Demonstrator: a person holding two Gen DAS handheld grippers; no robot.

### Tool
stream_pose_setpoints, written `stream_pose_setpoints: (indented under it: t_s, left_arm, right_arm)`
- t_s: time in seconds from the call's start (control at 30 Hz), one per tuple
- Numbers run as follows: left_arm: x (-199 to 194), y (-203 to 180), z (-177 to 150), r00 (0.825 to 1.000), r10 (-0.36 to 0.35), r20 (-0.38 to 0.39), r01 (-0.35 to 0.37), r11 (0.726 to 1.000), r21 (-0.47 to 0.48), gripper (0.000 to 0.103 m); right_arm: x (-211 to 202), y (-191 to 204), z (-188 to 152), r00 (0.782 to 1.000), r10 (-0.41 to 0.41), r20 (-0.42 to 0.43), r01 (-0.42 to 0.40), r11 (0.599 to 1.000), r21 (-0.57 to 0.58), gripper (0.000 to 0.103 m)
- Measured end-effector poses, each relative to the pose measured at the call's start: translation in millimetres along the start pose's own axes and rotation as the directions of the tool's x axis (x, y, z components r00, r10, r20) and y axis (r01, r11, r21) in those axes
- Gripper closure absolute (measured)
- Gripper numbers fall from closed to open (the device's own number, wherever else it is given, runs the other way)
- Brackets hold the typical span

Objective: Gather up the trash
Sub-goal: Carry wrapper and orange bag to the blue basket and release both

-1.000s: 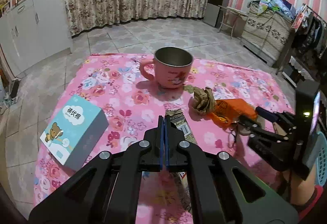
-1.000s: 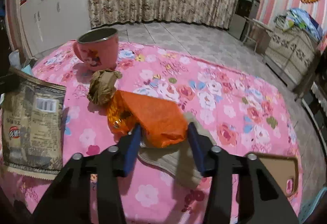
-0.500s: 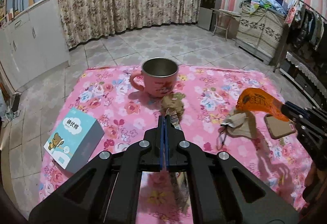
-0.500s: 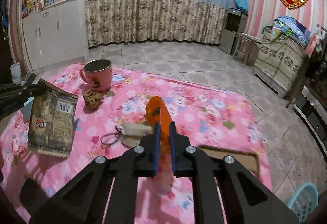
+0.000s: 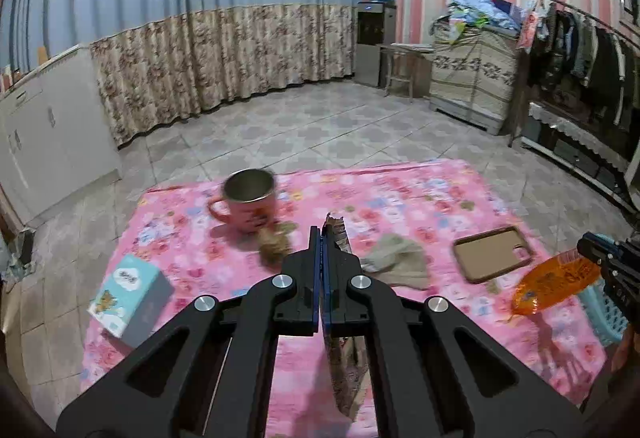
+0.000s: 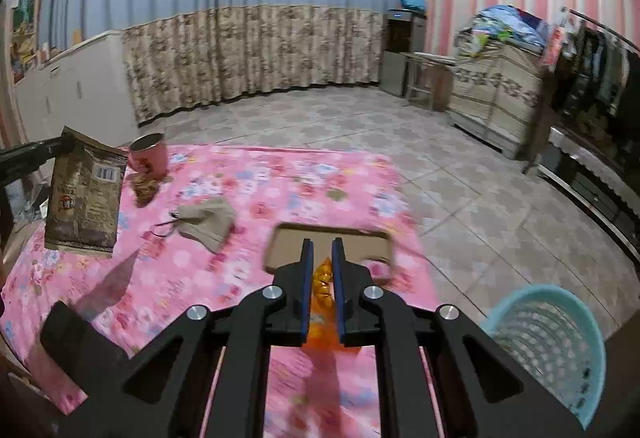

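My left gripper (image 5: 322, 234) is shut on a brown snack bag (image 5: 338, 238), which hangs from it above the pink floral table (image 5: 400, 190); the right wrist view shows the same brown bag (image 6: 86, 194) at the far left. My right gripper (image 6: 319, 246) is shut on an orange wrapper (image 6: 322, 278), and that orange wrapper (image 5: 556, 284) shows at the right edge of the left wrist view. A light blue mesh basket (image 6: 548, 346) stands on the floor beside the table's right edge, below and right of the right gripper. A crumpled brown paper ball (image 5: 274, 248) lies by the mug.
On the table stand a pink mug (image 5: 248, 204), a blue box with a bear picture (image 5: 128, 294), a beige pouch (image 5: 396, 264) and a brown phone case (image 5: 494, 258). Tiled floor surrounds the table; cabinets left, curtains behind, furniture and clothes at right.
The right gripper closed on the orange wrapper, lifted it off the table and carried it right toward the blue basket. The left gripper rose and pulled back with the brown bag.
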State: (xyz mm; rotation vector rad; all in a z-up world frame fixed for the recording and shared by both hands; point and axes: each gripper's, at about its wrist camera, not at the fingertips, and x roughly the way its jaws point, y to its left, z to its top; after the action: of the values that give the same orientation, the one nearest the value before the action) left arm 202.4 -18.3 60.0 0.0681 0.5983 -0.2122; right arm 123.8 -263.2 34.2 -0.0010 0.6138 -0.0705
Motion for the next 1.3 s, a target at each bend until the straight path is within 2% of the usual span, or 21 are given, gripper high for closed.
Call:
stream_pose_setpoints:
  t_s: [0.27,0.43,0.67,0.87,1.07,1.2,1.3]
  left_arm:
    - [-15,-82,13,0.998,-0.070,0.005,0.069,0.994,0.083,0.103]
    - [-31,-132,22,0.986,-0.166,0.007,0.164,0.981,0.099,0.103]
    - [-41,-219,13,0.958,-0.285,-0.009,0.283,0.944,0.170,0.103]
    - [-31,-291,-11,0.916,-0.393,-0.074,0.400,0.893,0.208,0.103]
    - [-22,-345,-30,0.893,-0.439,-0.096,0.448,0.854,0.265,0.103]
    - [-10,-367,-37,0.873,-0.472,-0.123,0.487,0.837,0.248,0.103]
    - [-2,-378,-40,0.870,-0.475,-0.131,0.493,0.834,0.250,0.099]
  right_arm:
    - [-50,-74,-10,0.996,-0.081,0.043,0.077,0.993,0.092,0.096]
    - [-79,-112,-12,0.988,-0.131,0.082,0.118,0.982,0.147,0.096]
    - [-105,-162,-31,0.978,-0.197,0.071,0.178,0.960,0.214,0.096]
    - [-100,-196,-60,0.971,-0.237,0.016,0.224,0.937,0.266,0.096]
    - [-88,-222,-79,0.971,-0.238,-0.018,0.232,0.920,0.316,0.096]
    - [-83,-229,-86,0.971,-0.236,-0.030,0.233,0.916,0.328,0.096]
    - [-80,-232,-89,0.971,-0.236,-0.038,0.235,0.913,0.333,0.096]
